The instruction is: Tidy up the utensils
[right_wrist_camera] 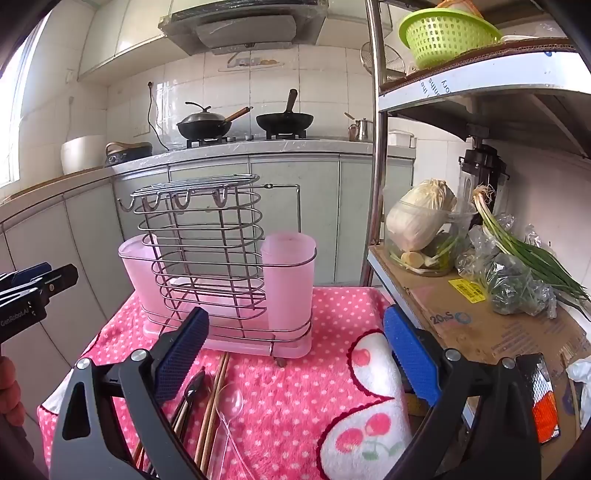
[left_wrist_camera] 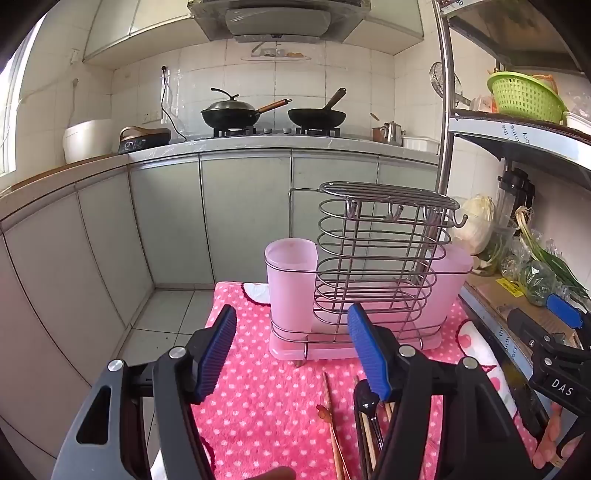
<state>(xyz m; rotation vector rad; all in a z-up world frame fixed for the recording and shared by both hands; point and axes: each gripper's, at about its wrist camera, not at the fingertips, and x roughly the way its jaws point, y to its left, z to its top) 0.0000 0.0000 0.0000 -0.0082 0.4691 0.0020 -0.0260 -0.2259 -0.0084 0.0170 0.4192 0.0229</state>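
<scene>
A wire utensil rack (left_wrist_camera: 373, 258) (right_wrist_camera: 207, 254) with pink plastic cups (left_wrist_camera: 291, 280) (right_wrist_camera: 288, 280) stands on a pink polka-dot towel (left_wrist_camera: 258, 398) (right_wrist_camera: 295, 391). In front of it lie wooden chopsticks (left_wrist_camera: 330, 421) (right_wrist_camera: 214, 402), a black spoon (left_wrist_camera: 365, 400) (right_wrist_camera: 194, 386) and a clear plastic spoon (right_wrist_camera: 232, 400). My left gripper (left_wrist_camera: 293, 354) (right_wrist_camera: 48, 275) hovers open above the towel, short of the rack, with nothing between its pads. My right gripper (right_wrist_camera: 295, 356) (left_wrist_camera: 543, 317) is wide open over the towel, to the right of the utensils, holding nothing.
A metal shelf (right_wrist_camera: 461, 317) lined with cardboard stands close on the right, bearing a cabbage (right_wrist_camera: 421, 218), green onions (right_wrist_camera: 532, 254) and bagged greens. A green basket (right_wrist_camera: 443, 33) sits higher up. Kitchen cabinets and a stove with two woks (left_wrist_camera: 273, 114) lie beyond the floor gap.
</scene>
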